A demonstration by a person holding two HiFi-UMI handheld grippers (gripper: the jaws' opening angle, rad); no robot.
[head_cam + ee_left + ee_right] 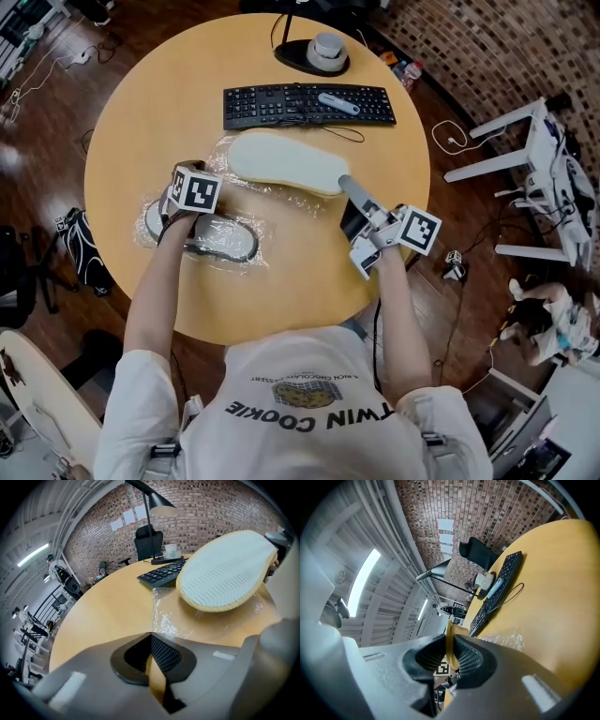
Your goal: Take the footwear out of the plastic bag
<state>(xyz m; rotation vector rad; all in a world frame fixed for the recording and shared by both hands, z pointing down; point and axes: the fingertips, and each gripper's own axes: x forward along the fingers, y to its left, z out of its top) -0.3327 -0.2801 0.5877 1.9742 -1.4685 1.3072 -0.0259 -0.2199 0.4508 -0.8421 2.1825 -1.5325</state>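
The right gripper [347, 186] has its fingers [471, 660] clamped on the thin yellowish rim of the cream-white flat foam slipper [281, 159]. Only that edge lies between the pads. The rest of the slipper extends beyond the fingertips, raised above the round wooden worktop [141, 122] and apparently clear of the film. The left gripper [152, 653] bears down on the crinkled clear plastic bag [164, 618], which still wraps a second, grey slipper [217, 239] lying under and beside its fingers. These fingers stand close together with a narrow slit, and it cannot be told whether film is pinched in it.

- **Hazard 1:** the edge grip is shallow, so the slipper may pivot or slide out of the right fingers.
- **Hazard 2:** loose film lies just below the raised slipper. If it clings, the bag and the grey slipper may be dragged along unless the left fingers hold firm.
- **Hazard 3:** the black computer keyboard [307, 103] lies just beyond the slipper, on the side away from the left fingers, and a wide swing would strike it.

**Orientation:** the long axis runs on from the right fingertips, across the worktop toward the left gripper's side. The broader end, judged the toe, points away from the right fingers. The ribbed sole faces up and toward the left fingers.
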